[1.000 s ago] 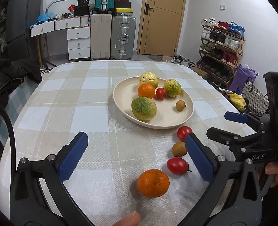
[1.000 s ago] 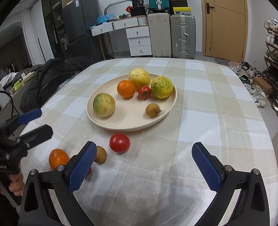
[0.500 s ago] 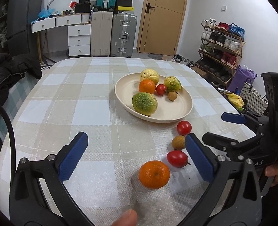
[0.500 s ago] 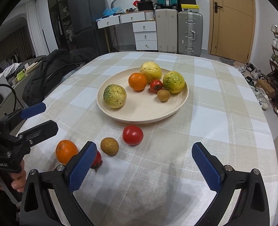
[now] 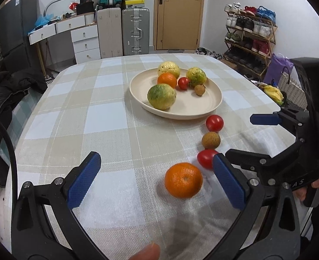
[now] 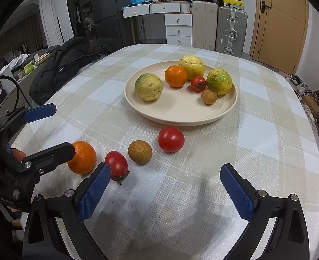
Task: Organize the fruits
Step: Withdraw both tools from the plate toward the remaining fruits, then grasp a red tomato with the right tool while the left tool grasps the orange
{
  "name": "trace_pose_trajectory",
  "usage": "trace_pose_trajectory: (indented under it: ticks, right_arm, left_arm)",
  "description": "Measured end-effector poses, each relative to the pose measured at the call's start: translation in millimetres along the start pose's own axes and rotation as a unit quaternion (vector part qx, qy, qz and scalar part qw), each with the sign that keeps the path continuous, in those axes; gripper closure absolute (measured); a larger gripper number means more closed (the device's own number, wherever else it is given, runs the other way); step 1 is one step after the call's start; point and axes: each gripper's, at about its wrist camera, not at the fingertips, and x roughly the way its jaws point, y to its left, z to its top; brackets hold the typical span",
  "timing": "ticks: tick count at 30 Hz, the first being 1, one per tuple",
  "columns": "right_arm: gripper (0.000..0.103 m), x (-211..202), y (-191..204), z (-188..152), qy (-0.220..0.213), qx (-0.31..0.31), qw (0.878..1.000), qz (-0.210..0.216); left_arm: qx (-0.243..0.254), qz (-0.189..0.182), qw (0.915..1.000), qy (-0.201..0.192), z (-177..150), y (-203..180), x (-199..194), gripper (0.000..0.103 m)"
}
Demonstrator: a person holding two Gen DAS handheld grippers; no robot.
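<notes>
Both the left gripper (image 5: 157,181) and right gripper (image 6: 166,191) gape wide, holding nothing; four fruits wait off the plate (image 6: 181,117) (six are in); the orange (image 5: 183,182), nearest the left, looks next, needing a close around it.

A lived-in home — checked tablecloth (image 5: 107,117) up front, suitcases (image 5: 135,33) and white drawers (image 5: 86,43) at twelve o'clock, a wooden door (image 5: 179,14) beside them, a shoe rack (image 5: 249,34) at two o'clock.
</notes>
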Motion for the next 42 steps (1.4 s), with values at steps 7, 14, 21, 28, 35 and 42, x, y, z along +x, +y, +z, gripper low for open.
trace_pose_trajectory:
  ticks: [7, 14, 21, 28, 35, 42]
  right_arm:
    - [0.000, 5.4, 3.8, -3.7, 0.016, -0.004, 1.000, 0.017]
    - [0.006, 11.4, 8.6, -6.9, 0.023, -0.009, 0.999, 0.036]
    - [0.028, 11.1, 21.7, -8.0, 0.023, -0.030, 0.997, 0.072]
    - [0.049, 13.2, 33.6, -10.7, 0.019, -0.040, 0.995, 0.093]
    - [0.058, 12.7, 40.3, -10.9, 0.019, -0.041, 0.993, 0.107]
    - [0.068, 16.2, 46.7, -9.0, 0.015, -0.044, 0.994, 0.102]
  left_arm:
    - [-0.006, -0.015, 0.9993, 0.034, -2.9, 5.4, 10.8, 0.000]
    - [0.012, 0.001, 0.9986, 0.052, -4.5, 5.6, 17.9, 0.000]
    - [0.030, 0.001, 0.9979, 0.058, -4.7, 4.6, 17.9, 0.000]
    - [0.048, 0.001, 0.9961, 0.074, -8.1, 0.1, 19.4, 0.000]
    - [0.059, -0.005, 0.9946, 0.085, -11.6, -1.4, 21.7, 0.000]
    - [0.070, -0.010, 0.9930, 0.094, -15.6, -7.0, 26.2, 0.000]
